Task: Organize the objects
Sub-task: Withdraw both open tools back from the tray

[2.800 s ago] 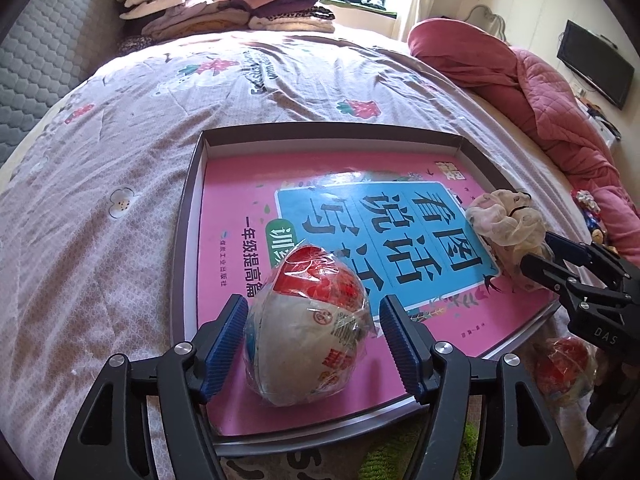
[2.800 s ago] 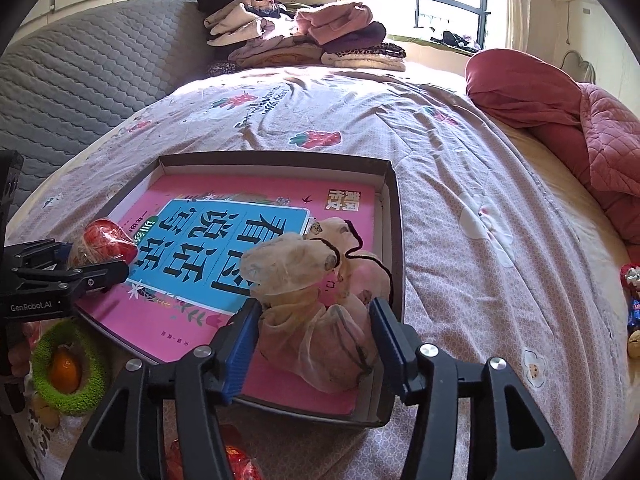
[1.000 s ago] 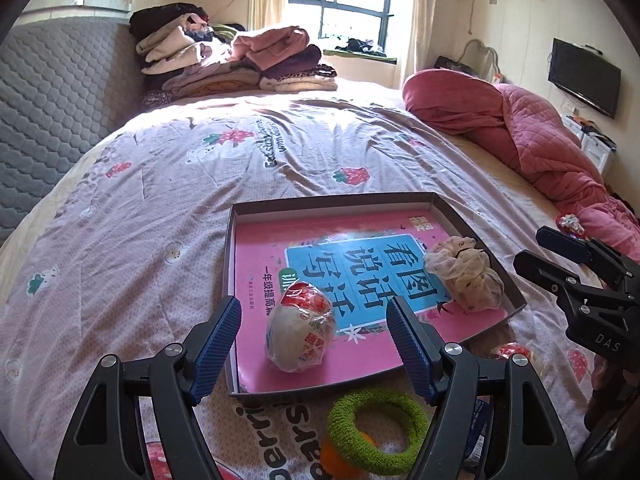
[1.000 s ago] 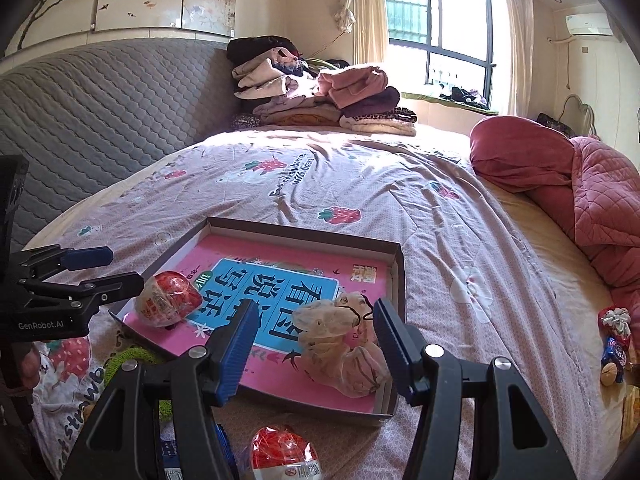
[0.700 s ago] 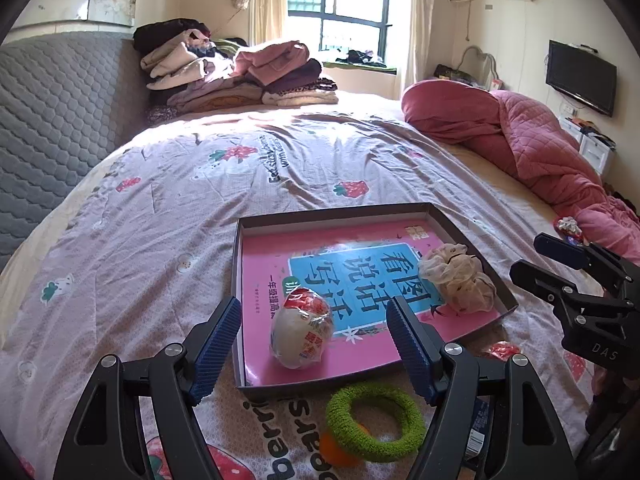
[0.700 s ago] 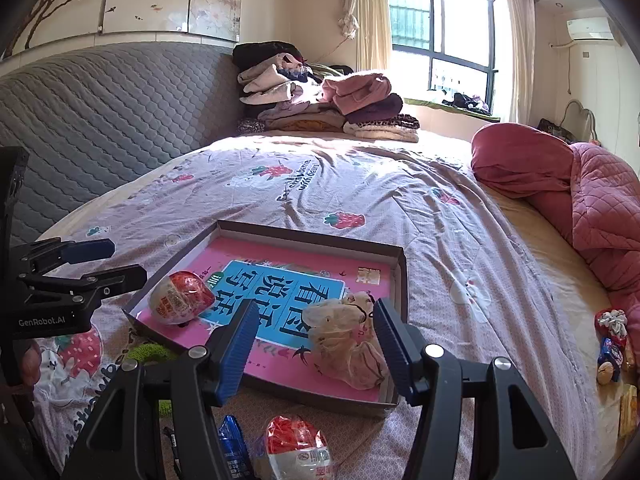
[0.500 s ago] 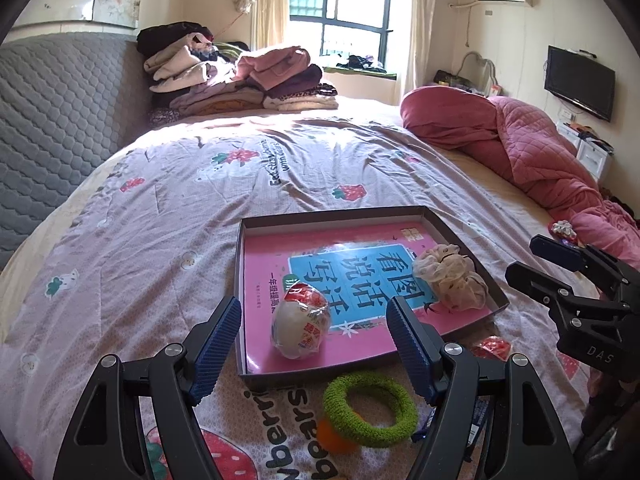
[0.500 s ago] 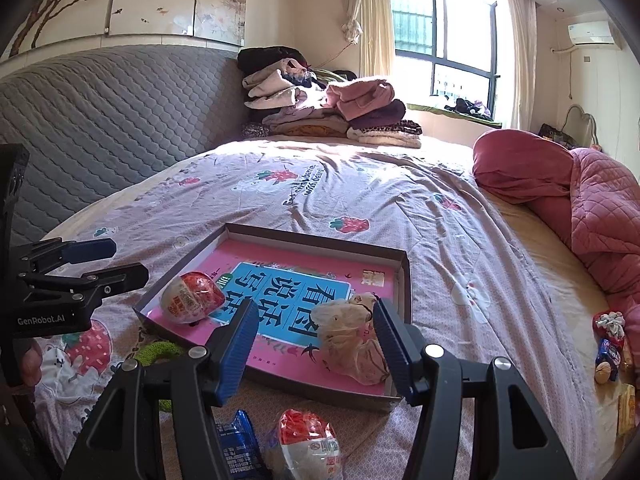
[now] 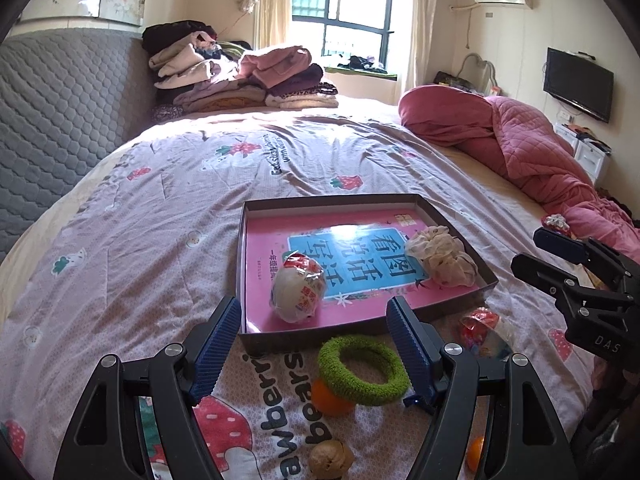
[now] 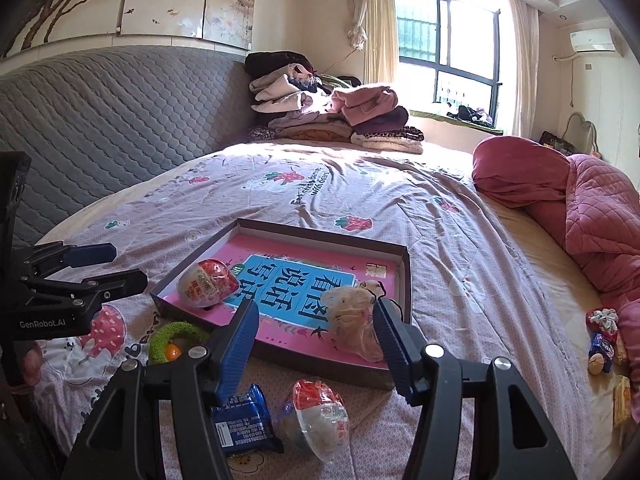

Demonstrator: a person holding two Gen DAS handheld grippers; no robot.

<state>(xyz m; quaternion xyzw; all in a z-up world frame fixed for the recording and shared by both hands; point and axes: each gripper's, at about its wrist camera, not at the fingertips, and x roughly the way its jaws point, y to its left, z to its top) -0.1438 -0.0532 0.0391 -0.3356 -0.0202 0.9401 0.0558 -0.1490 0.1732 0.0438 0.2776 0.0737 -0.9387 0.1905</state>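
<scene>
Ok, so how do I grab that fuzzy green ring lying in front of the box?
Probably pinch the near arc of the green ring from above, one finger inside the hole and one outside. It lies nearly flat on the bedspread, tipped up a little on the orange ball, so its sides give little to squeeze. The open left gripper is closest.

Bedspread: soft printed cloth, matt, creased. Headboard: grey quilted fabric. Shallow box: cardboard, dull brown walls. Book inside: glossy paper cover with glare. Wrapped egg: shiny crinkled plastic film. Scrunchie: thin gauzy cloth. Green ring: fuzzy, rough pile. Left tongs: matt black plastic, ribbed blue pads, metal screws. Snack packet: glossy blue foil.
</scene>
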